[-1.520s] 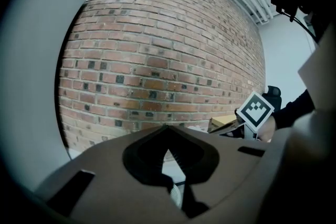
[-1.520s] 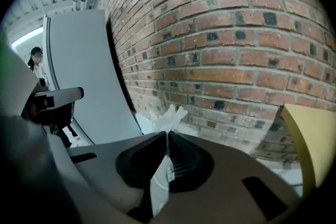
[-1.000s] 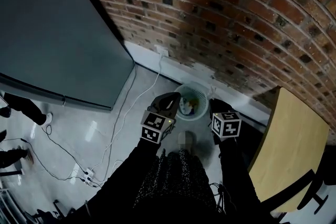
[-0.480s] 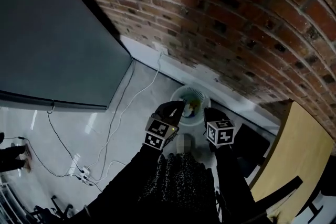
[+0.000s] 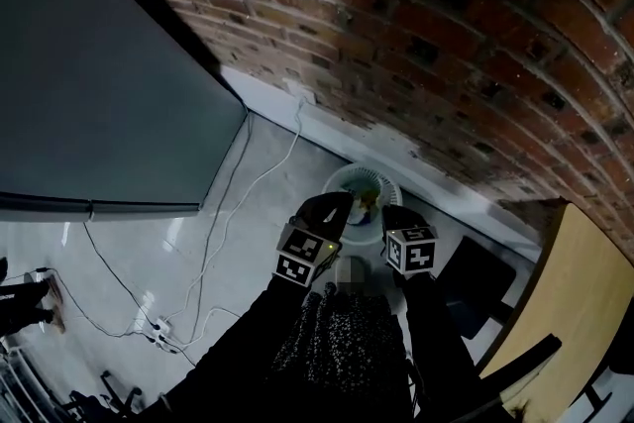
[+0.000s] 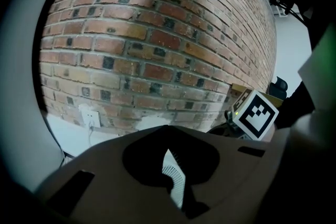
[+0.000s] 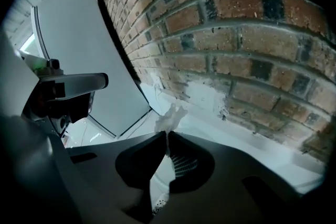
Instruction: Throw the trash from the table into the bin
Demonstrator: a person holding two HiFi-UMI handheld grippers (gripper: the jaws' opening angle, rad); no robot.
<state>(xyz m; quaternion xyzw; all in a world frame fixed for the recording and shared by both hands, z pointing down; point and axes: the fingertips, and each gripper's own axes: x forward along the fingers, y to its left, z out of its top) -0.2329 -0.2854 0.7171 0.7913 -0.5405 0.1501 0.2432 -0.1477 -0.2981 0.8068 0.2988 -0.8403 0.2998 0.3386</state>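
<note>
One move only: centre right tongs [image 7: 167, 134], clenched on the crumpled tissue scrap [image 7: 169, 117], above the mesh bin [image 5: 384, 188], then release, keeping clenched left tongs [image 6: 168, 131] clear.

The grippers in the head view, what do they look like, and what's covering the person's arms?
The left gripper and right gripper are both black, with dark jaws that taper to narrow tips. Behind the jaws each carries a white cube printed with black square markers. The person's sleeves are long, black and plain.
</note>
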